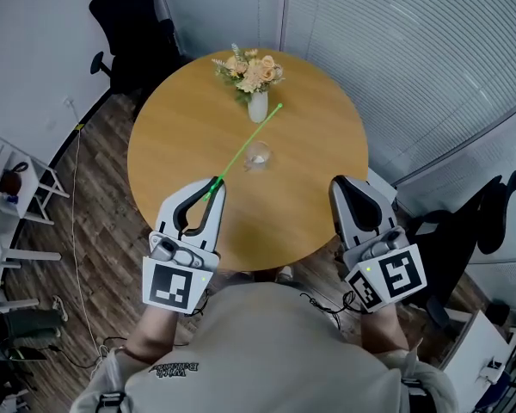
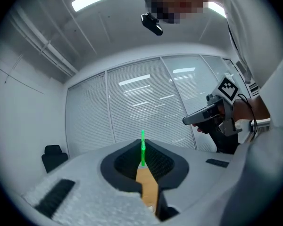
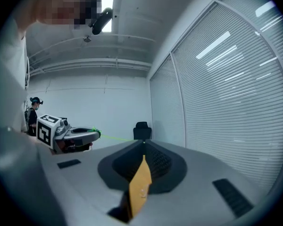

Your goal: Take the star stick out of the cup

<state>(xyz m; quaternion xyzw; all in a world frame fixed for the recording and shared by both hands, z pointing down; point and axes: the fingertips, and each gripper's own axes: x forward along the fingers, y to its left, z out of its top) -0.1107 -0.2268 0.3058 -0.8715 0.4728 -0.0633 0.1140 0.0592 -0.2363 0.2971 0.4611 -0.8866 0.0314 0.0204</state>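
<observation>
- Thin bright-green star stick looks clear of the small clear glass cup already. It's up in the air, slanting over the cup toward the far right.
- Left gripper is clamped tight on the stick's near end.
- Right gripper hangs at the near right, jaws pressed together on nothing.
- Cup sits mid round wooden table. I'd say the job's basically done.

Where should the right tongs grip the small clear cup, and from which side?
Pinch one wall at the rim of the cup, coming down on its near right side. It stands upright and open-topped; the green stick, clamped in the left tongs, slants past its left, and the flower vase stands behind. The right tongs are shut and must open first.
</observation>
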